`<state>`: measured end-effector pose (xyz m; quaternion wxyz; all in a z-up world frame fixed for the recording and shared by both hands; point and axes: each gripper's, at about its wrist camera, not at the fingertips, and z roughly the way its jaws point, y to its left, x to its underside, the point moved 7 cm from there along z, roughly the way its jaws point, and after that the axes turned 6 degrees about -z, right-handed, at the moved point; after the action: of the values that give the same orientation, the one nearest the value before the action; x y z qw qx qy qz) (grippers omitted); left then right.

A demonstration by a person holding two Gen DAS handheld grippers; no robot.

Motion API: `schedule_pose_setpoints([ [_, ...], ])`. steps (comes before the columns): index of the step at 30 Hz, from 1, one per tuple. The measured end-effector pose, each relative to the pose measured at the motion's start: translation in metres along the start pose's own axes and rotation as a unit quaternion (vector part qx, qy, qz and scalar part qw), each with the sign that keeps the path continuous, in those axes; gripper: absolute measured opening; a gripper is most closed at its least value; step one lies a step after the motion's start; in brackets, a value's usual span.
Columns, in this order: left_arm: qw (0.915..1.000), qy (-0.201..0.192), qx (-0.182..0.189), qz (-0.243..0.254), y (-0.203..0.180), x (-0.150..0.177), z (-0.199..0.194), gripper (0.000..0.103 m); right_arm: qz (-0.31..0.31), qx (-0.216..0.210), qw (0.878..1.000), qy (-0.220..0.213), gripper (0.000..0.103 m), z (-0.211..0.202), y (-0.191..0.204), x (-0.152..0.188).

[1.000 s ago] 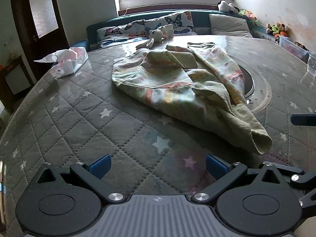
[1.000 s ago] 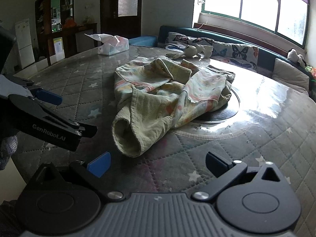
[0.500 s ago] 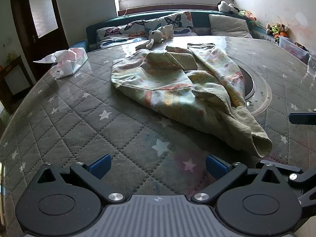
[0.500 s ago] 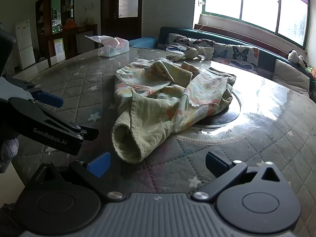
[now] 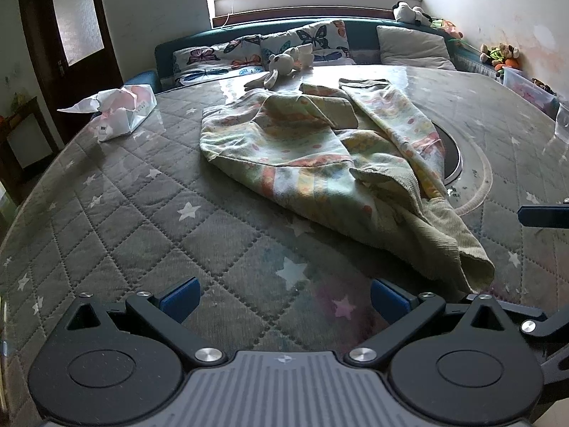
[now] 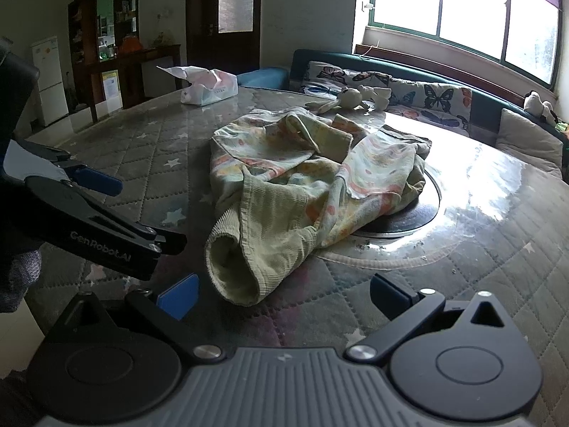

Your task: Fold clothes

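Observation:
A crumpled pale green garment [image 5: 320, 156] with pastel print and a ribbed cuff lies on the round table with its grey star-quilted cover [image 5: 142, 220]. It also shows in the right wrist view [image 6: 306, 181], its ribbed cuff nearest me. My left gripper [image 5: 284, 297] is open and empty, low over the table in front of the garment. My right gripper [image 6: 282, 295] is open and empty, just short of the ribbed cuff. The left gripper shows in the right wrist view [image 6: 96, 210] at the left, open.
A tissue pack [image 5: 121, 110] sits at the table's far left. A plush rabbit [image 5: 281, 66] lies at the far edge. A dark round inset [image 6: 409, 213] lies partly under the garment. A sofa with butterfly cushions [image 5: 256, 53] stands behind.
Both grippers have moved slightly closer to the garment. Both stay open. The garment has not moved.

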<state>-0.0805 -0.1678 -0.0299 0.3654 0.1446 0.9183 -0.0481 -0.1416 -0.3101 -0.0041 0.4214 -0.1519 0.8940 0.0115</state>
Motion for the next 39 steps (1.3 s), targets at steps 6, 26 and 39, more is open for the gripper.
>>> schedule_pose_setpoints([
  [6,1.0000,0.003,0.000,-0.003,0.003,-0.002,0.004,0.103,0.000,-0.004,1.000,-0.006,0.103,0.001,-0.001,-0.006],
  [26,0.9973,-0.072,-0.013,-0.004,0.025,-0.074,0.004,0.103,0.037,-0.041,0.998,-0.038,0.093,0.002,-0.029,-0.053],
  [39,0.9928,-0.087,-0.007,0.082,-0.017,-0.136,0.069,0.094,0.087,-0.003,0.996,-0.001,0.072,0.063,-0.087,-0.071],
])
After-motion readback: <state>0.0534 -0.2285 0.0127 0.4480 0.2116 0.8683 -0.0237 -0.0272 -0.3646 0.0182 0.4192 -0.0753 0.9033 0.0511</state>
